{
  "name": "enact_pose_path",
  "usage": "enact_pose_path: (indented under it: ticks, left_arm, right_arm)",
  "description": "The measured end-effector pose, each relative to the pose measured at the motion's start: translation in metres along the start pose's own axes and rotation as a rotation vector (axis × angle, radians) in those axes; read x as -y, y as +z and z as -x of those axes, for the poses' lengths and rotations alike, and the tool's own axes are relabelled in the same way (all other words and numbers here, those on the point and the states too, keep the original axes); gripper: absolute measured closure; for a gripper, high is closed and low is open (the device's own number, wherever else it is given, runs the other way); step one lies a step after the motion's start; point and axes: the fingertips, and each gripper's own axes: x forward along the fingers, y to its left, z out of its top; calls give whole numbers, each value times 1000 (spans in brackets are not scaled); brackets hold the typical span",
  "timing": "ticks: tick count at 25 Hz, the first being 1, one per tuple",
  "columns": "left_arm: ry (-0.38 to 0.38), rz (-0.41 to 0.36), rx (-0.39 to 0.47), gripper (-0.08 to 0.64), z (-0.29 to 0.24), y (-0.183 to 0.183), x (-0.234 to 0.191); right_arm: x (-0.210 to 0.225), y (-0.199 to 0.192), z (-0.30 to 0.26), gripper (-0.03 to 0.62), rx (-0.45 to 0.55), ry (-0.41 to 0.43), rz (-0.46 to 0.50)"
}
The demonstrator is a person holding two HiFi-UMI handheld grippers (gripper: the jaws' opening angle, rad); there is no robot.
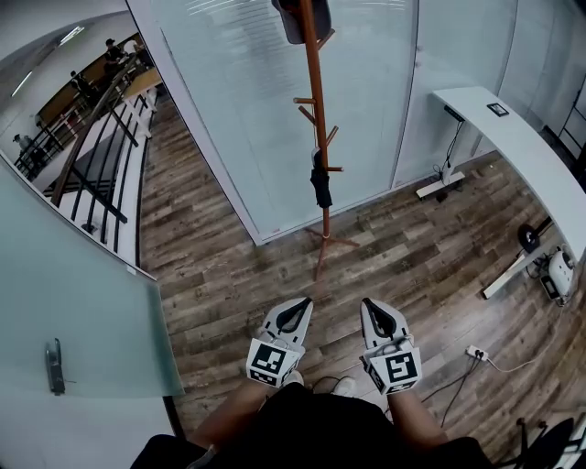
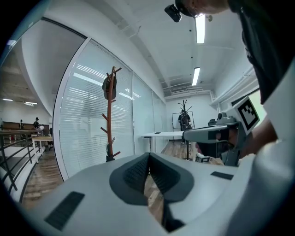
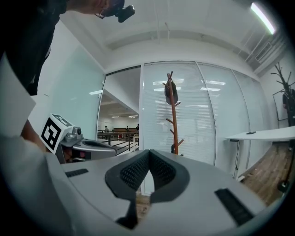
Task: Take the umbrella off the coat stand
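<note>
An orange-brown wooden coat stand (image 1: 316,110) rises in front of a frosted glass wall. A folded black umbrella (image 1: 320,186) hangs from a low peg, and a dark bag (image 1: 300,18) hangs at the top. Both grippers are held side by side near my body, well short of the stand. My left gripper (image 1: 305,301) is shut and empty, and so is my right gripper (image 1: 367,303). The left gripper view has the left gripper (image 2: 149,156), the stand (image 2: 109,120) and the umbrella (image 2: 109,149) far ahead. In the right gripper view the right gripper (image 3: 150,154) points towards the stand (image 3: 174,120) and umbrella (image 3: 173,148).
A long white desk (image 1: 513,137) runs along the right, with a power strip (image 1: 476,353) and cables on the wooden floor. A glass door with a handle (image 1: 55,366) is at the left, and a railing (image 1: 92,165) lies beyond it.
</note>
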Motion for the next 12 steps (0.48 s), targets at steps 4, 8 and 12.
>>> enact_pose_path:
  ticks: [4,8,12]
  left_arm:
    - [3,15,-7,548,-6,-6,23]
    - [-11,35,-39,548,-14,-20,32]
    - [-26,65,-55,548,-32,-26,30]
  right_arm:
    - [5,-17,17,586,-23,35,79]
    - [12,-26,21,586,-48,32,80]
    - [29,-15,8,586,-40,8,34]
